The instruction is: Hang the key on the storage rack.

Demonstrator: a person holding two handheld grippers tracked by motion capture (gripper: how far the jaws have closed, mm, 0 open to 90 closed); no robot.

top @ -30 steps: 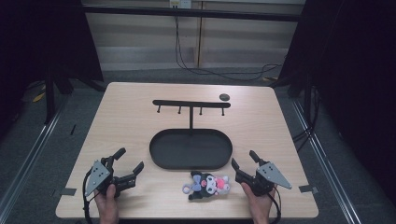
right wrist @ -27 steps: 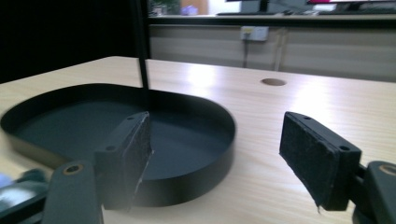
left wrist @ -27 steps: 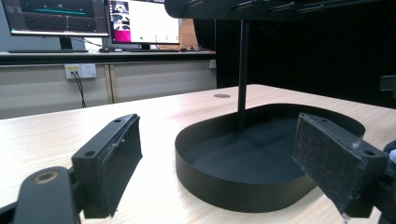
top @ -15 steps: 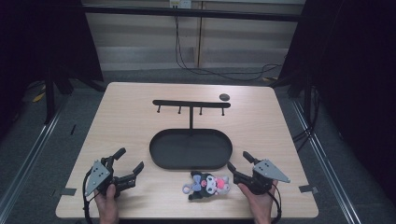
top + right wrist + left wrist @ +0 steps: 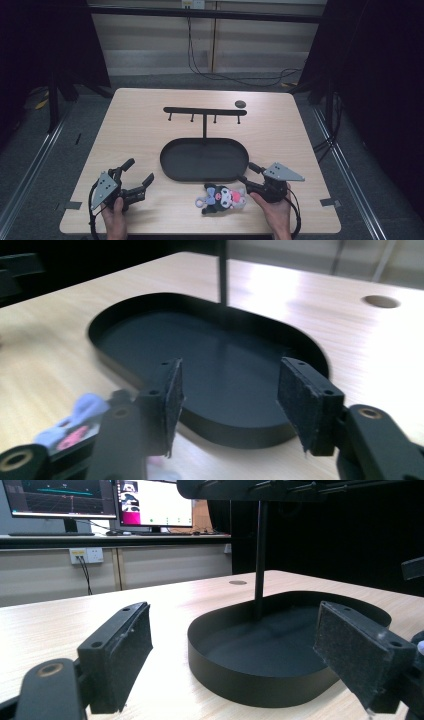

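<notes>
Pale wooden table: my right gripper, jaws wide, has closed in beside small black-and-pink plush keychain toy, just before black oval metal tray; grasp imminent. Left gripper idle, jaws wide.

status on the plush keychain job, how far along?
Nothing done: the plush keychain lies on the table in front of the black tray. Right tool is open beside it, not gripping. Left tool is open and idle. Grasp and placement remain.
</notes>
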